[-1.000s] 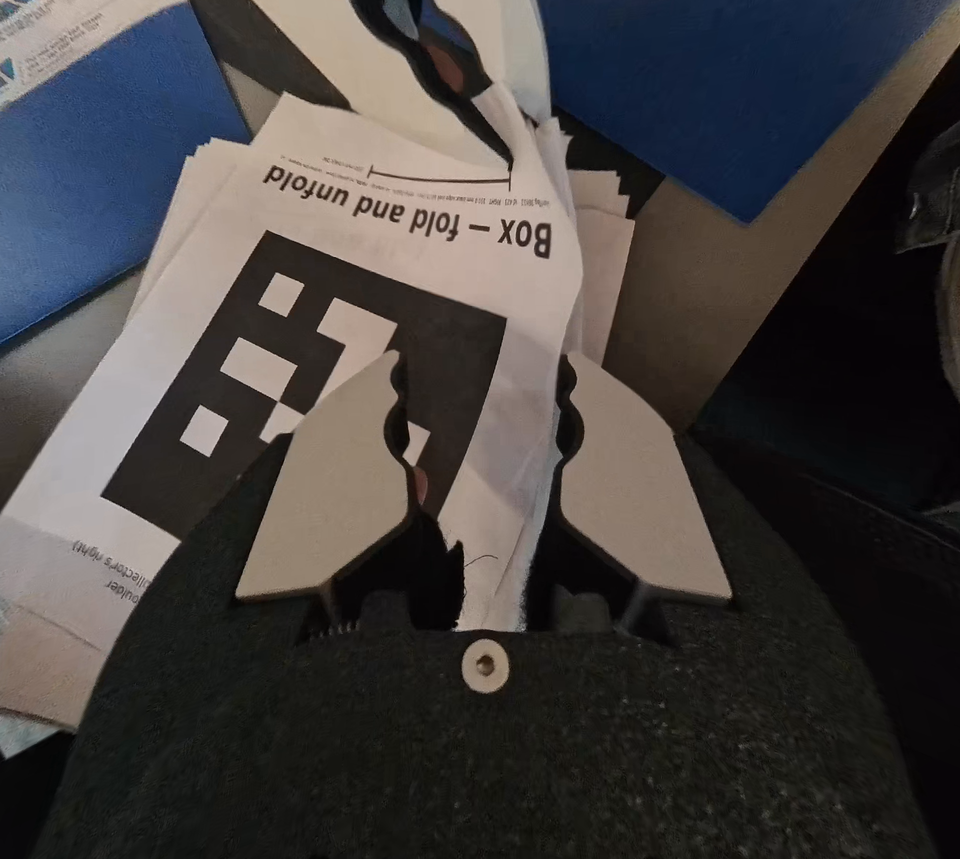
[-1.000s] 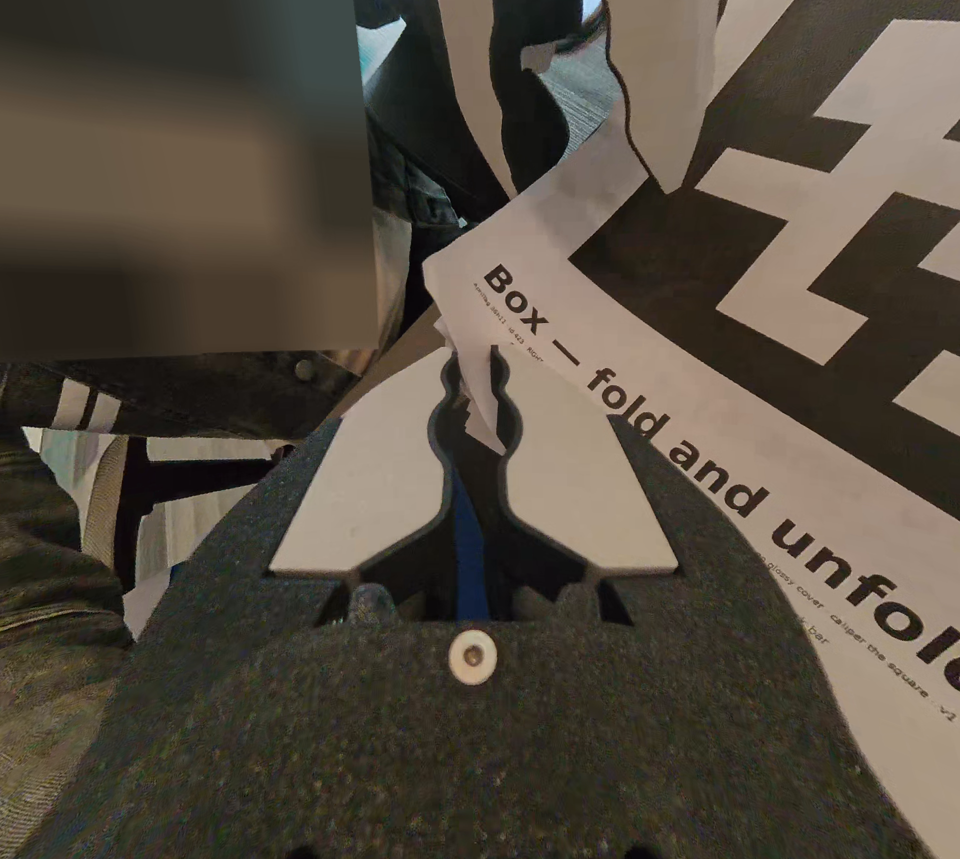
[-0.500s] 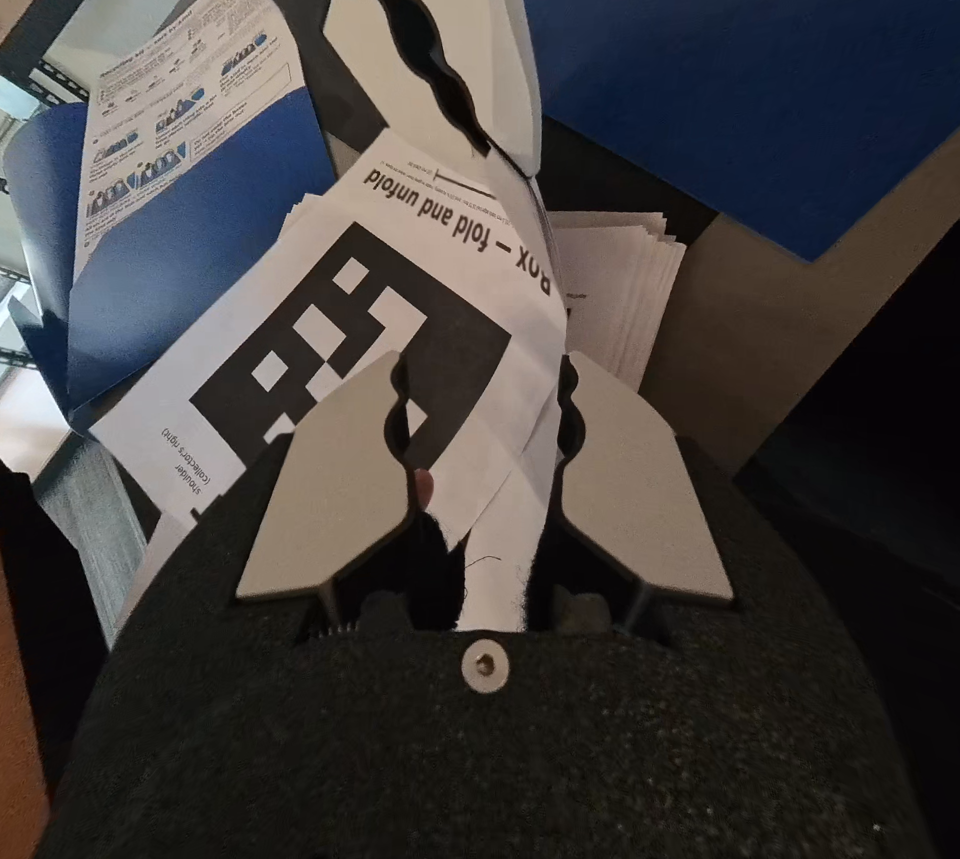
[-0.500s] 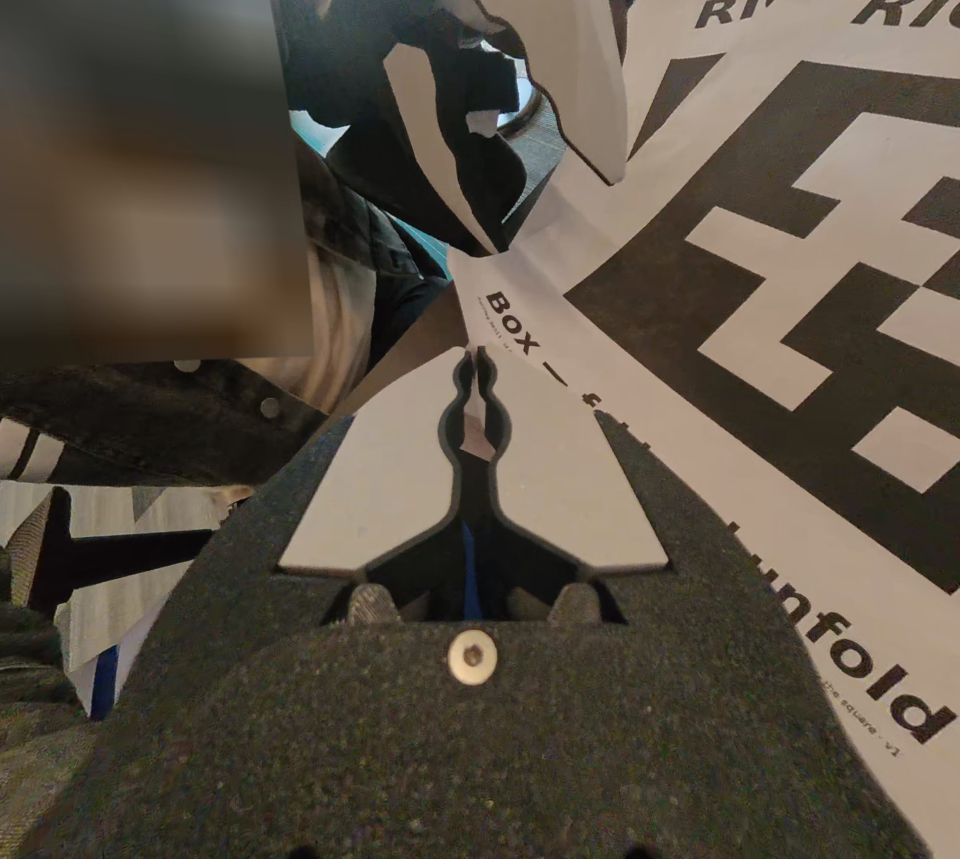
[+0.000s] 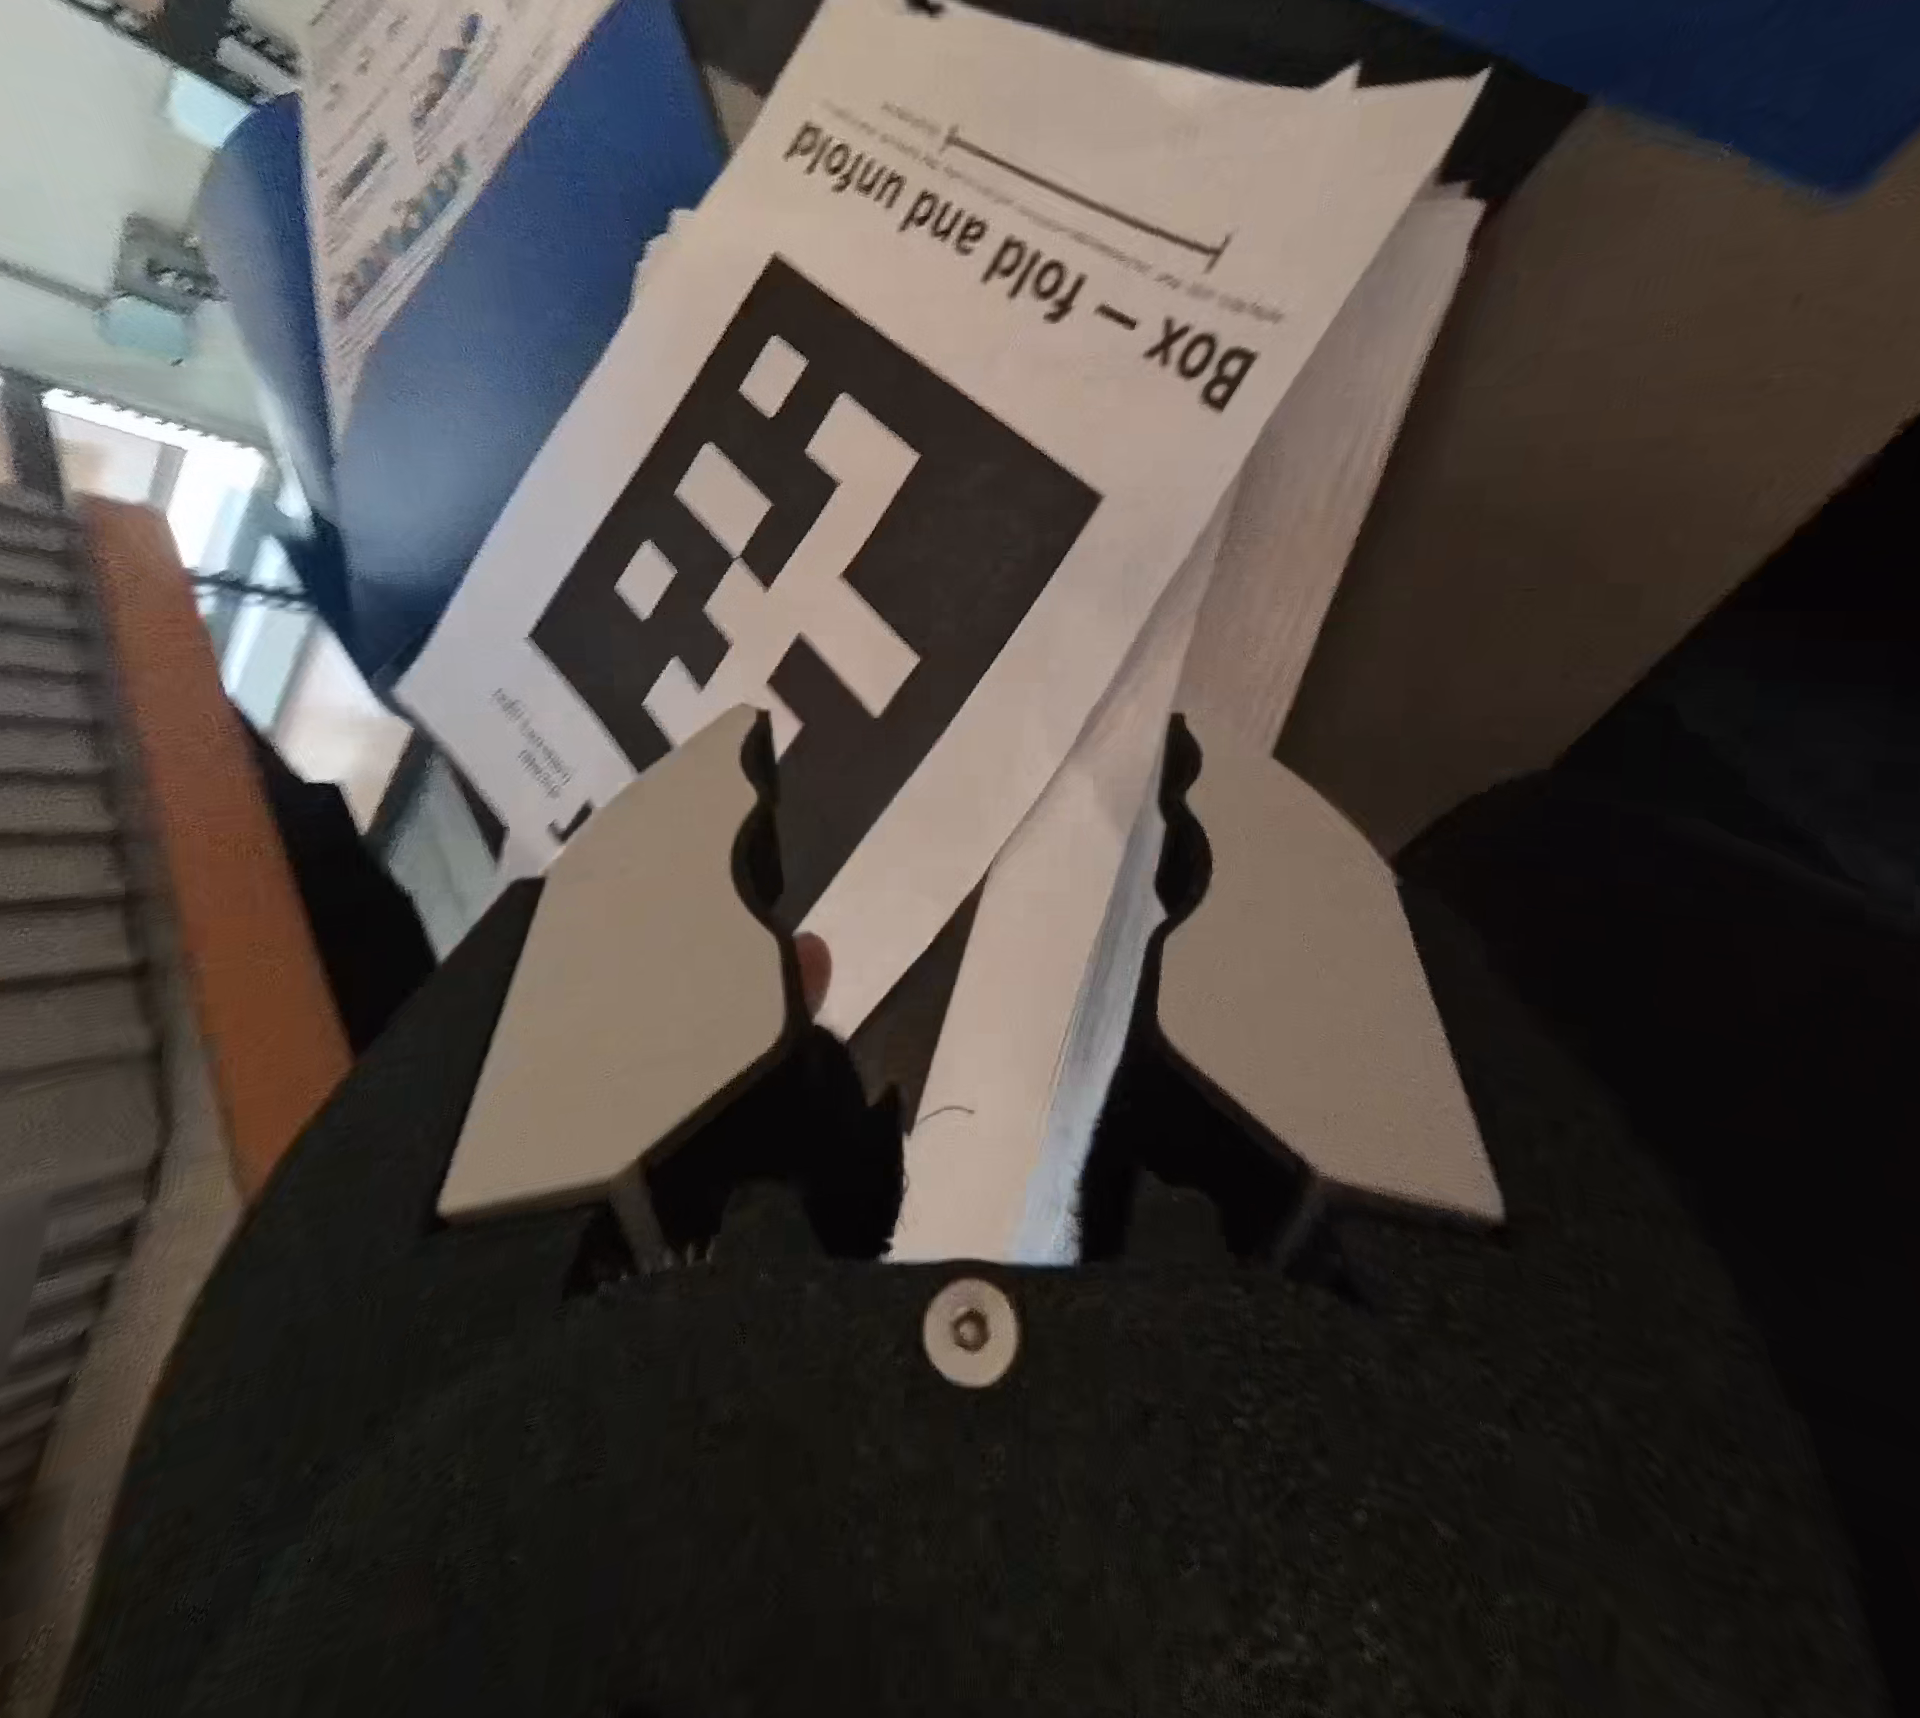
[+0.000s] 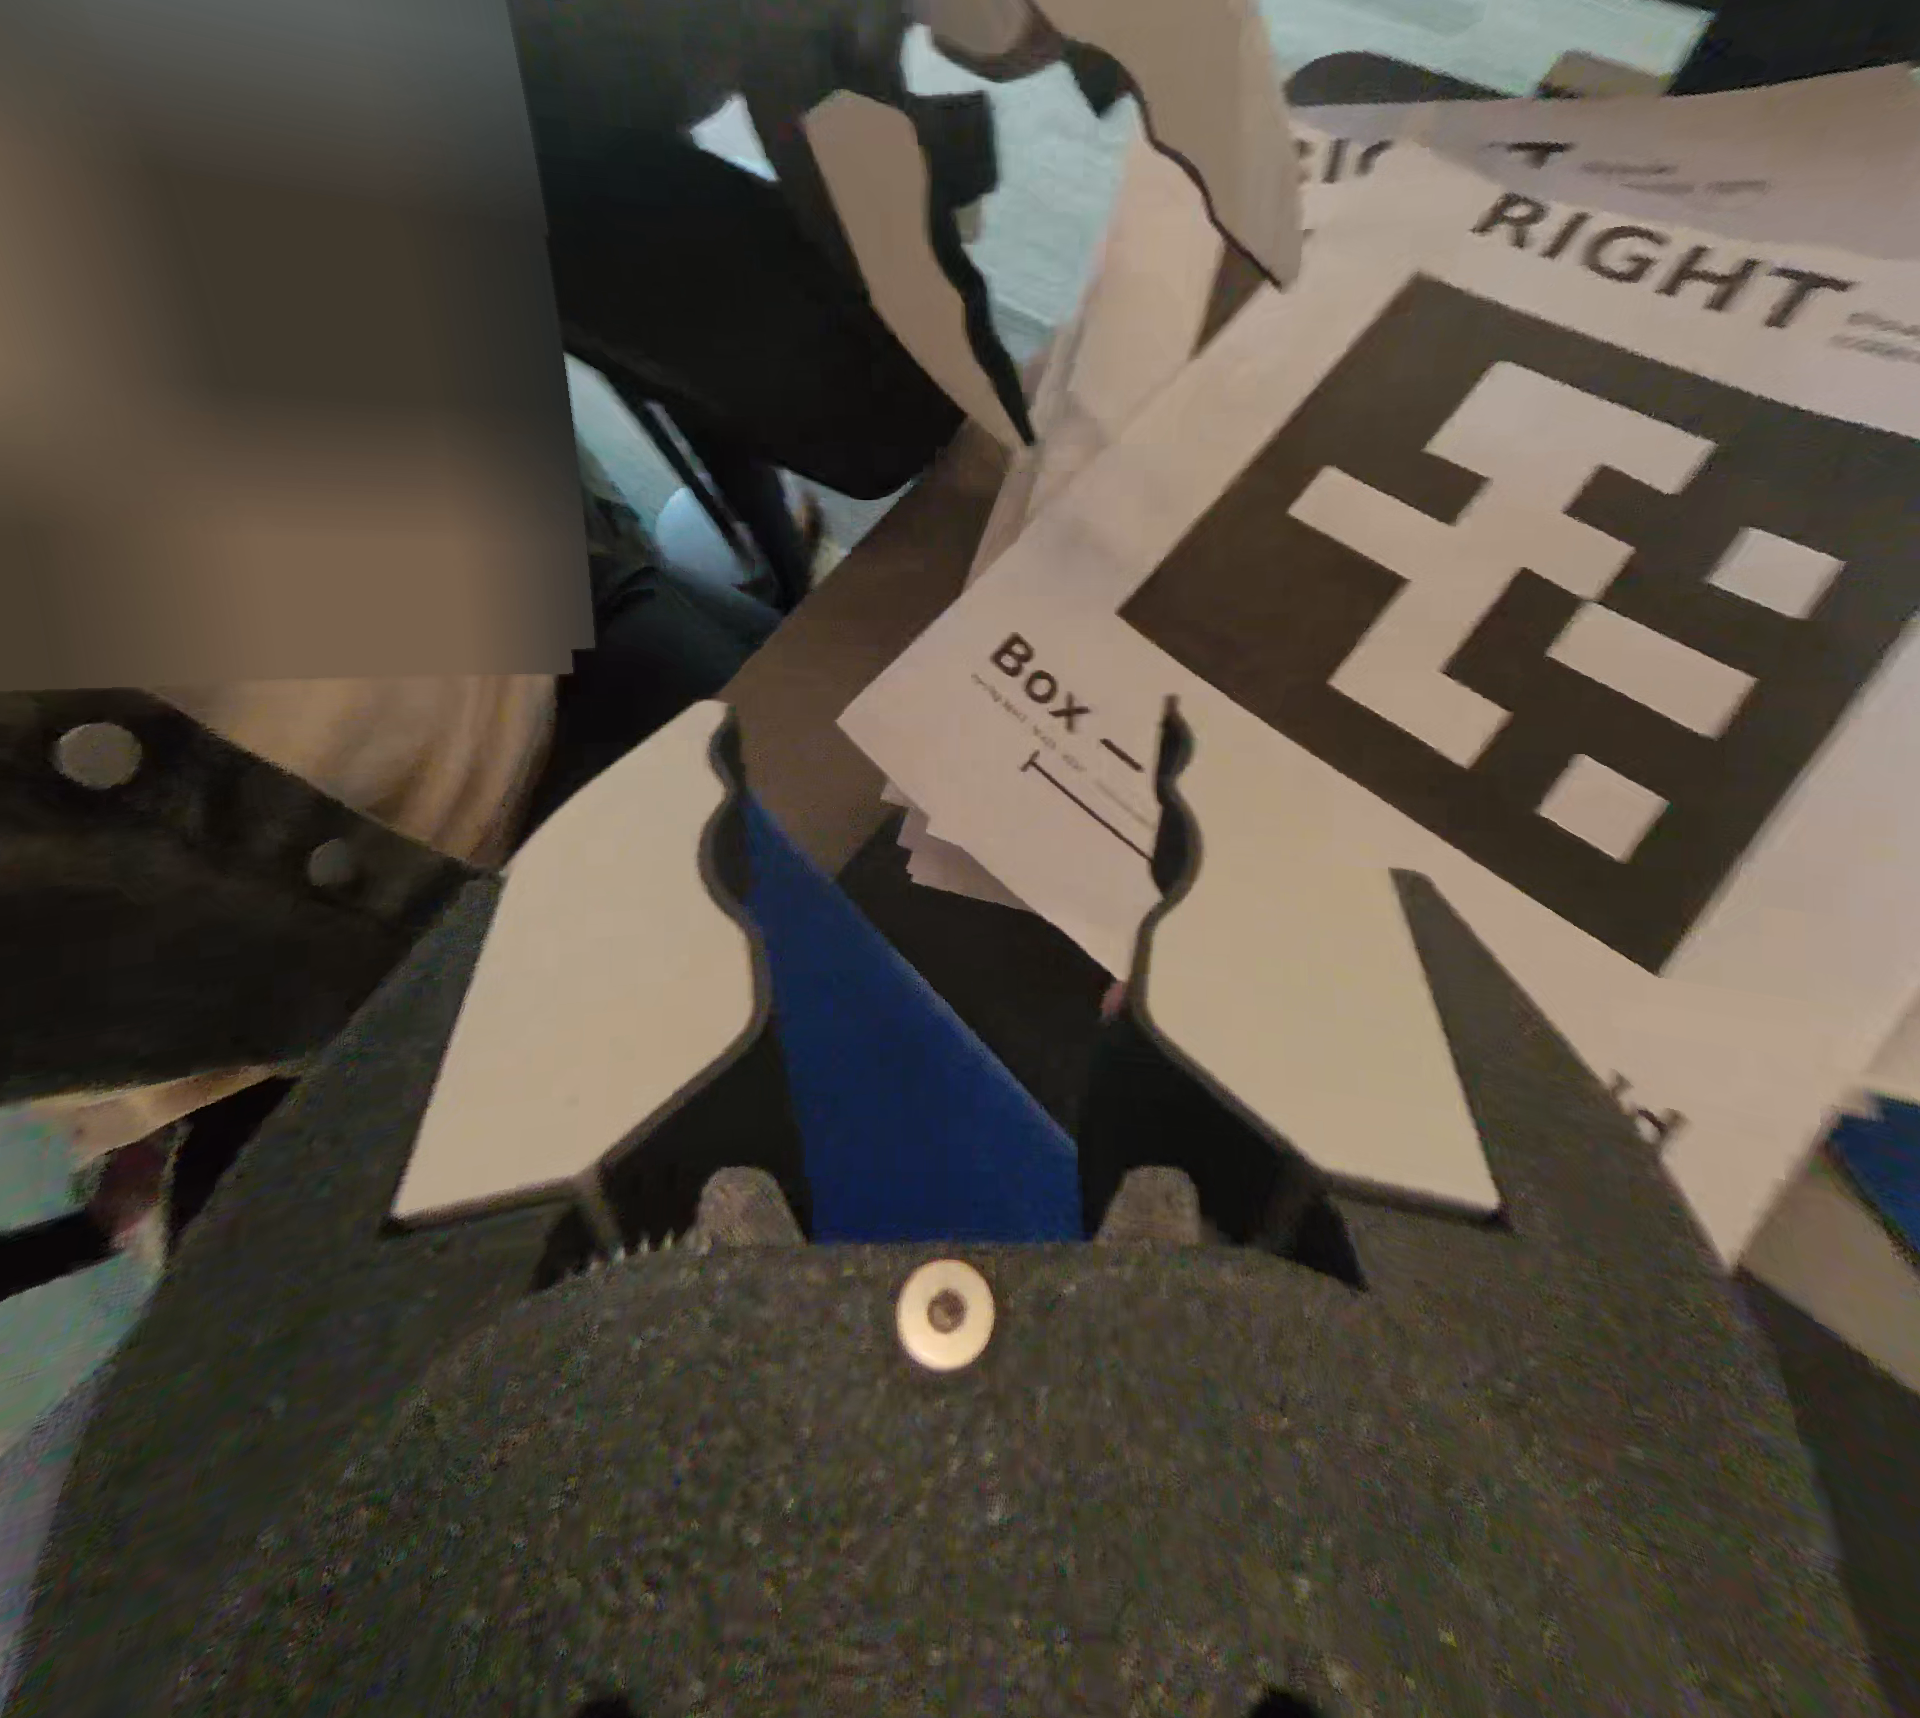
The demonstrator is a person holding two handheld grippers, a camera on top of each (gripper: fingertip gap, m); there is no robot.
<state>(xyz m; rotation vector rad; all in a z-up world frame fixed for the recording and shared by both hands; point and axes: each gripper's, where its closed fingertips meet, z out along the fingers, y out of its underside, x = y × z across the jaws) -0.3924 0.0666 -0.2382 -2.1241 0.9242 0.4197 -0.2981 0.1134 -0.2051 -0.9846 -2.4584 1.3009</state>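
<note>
A stack of white paper sheets (image 5: pixel 1039 380), its top sheet printed with a black square marker, sits between the fingers of my left gripper (image 5: pixel 961 733). The left gripper is shut on the stack's near corner, with the stack's edge against the right finger. In the right wrist view the same stack (image 6: pixel 1195 660) lies to the right, and the left gripper (image 6: pixel 1148 349) holds its far corner. My right gripper (image 6: pixel 948 718) is open and empty. Its right finger lies over the stack's near corner, and a blue folder (image 6: pixel 894 1045) shows between its fingers.
Blue folders (image 5: pixel 499 338) stand behind the stack, one bearing a printed leaflet (image 5: pixel 447 58). A grey table top (image 5: pixel 1558 473) lies at right, with a dark area past its edge. A person in a dark jacket (image 6: pixel 208 889) sits close on the left of the right gripper. Spacing between my two grippers at the tips: around 12 cm.
My right gripper has opened, let go of the stack's corner and drawn back. My left gripper has kept its hold and tilted upward with the stack.
</note>
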